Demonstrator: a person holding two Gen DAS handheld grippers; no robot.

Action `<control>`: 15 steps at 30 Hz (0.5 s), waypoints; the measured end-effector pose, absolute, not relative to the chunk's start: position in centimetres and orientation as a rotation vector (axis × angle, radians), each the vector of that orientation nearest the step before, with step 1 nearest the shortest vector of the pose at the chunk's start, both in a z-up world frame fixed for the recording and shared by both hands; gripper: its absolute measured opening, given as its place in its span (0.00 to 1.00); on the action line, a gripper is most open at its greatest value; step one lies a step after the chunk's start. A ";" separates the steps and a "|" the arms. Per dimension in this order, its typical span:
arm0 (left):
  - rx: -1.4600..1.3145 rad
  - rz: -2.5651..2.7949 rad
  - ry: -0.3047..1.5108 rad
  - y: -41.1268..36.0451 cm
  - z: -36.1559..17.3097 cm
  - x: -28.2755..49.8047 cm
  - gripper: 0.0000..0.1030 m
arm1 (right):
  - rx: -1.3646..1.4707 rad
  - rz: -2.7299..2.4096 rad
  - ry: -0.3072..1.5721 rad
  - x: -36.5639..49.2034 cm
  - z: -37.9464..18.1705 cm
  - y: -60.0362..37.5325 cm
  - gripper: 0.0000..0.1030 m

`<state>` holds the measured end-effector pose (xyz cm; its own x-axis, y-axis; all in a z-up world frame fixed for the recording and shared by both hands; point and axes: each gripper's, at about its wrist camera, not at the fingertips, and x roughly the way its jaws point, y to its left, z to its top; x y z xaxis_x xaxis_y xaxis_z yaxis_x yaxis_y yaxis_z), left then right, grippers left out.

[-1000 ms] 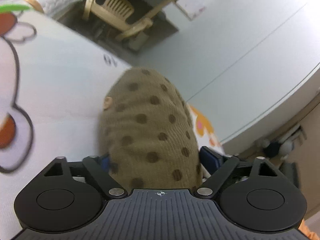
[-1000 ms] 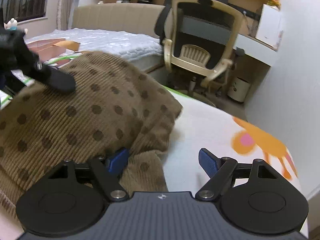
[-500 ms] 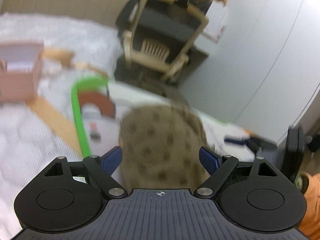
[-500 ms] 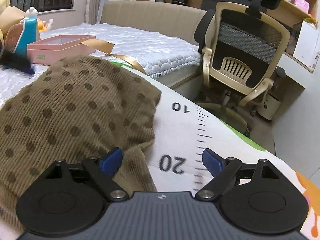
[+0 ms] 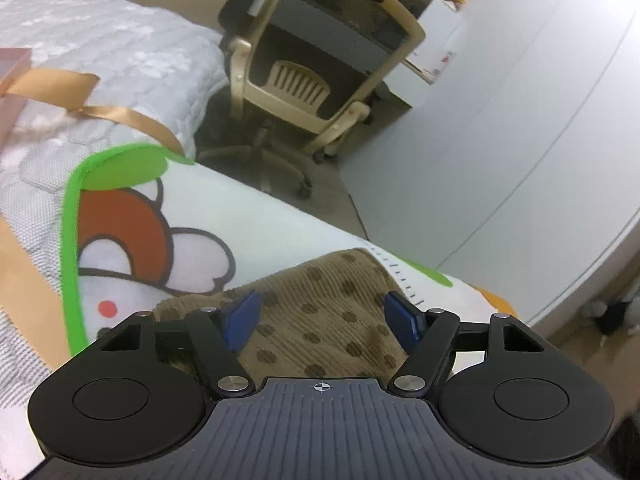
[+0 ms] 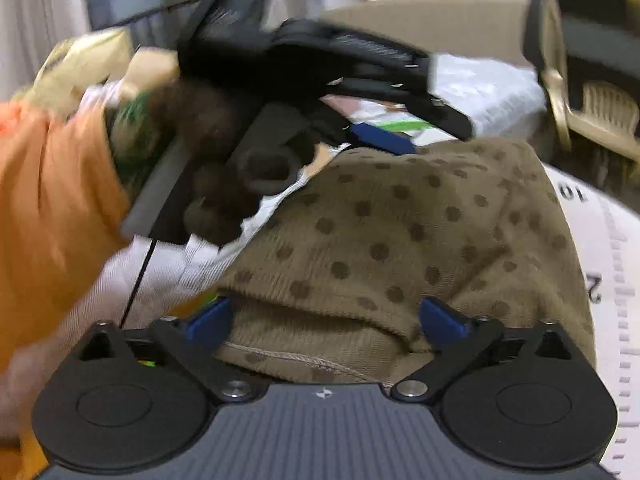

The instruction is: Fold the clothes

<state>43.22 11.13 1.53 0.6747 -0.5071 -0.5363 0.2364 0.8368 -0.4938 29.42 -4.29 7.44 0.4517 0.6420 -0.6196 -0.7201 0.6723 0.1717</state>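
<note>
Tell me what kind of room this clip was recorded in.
Most likely a bedroom with a study corner: a quilted white mattress, a beige office chair beside it, and a brown dotted garment lying on a cartoon-print mat.

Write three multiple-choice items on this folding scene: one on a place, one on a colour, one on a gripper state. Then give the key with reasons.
1. The spotted garment lies on:
A. the cartoon-print mat
B. the office chair
C. the floor

2. The garment's dots are:
A. white
B. dark brown
C. green

3. The left gripper is:
A. shut on the garment
B. open
C. out of view

Key: A, mat shows around the garment; B, brown dots on tan ribbed cloth; B, blue pads stand wide apart.
</note>
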 end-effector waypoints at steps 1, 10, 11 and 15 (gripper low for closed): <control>-0.386 -0.426 0.705 11.4 2.1 42.5 0.73 | -0.123 0.862 0.712 29.3 7.8 -4.5 0.99; -0.282 -0.367 0.615 11.9 2.6 31.1 0.90 | -0.037 0.714 0.609 30.8 11.9 -12.4 0.98; -0.262 -0.375 0.622 11.4 2.2 30.2 0.89 | -0.046 0.655 0.593 31.3 11.9 -13.0 0.98; -0.104 -0.345 0.658 9.4 0.6 27.9 0.88 | -0.201 0.432 0.627 33.1 9.0 -12.9 0.98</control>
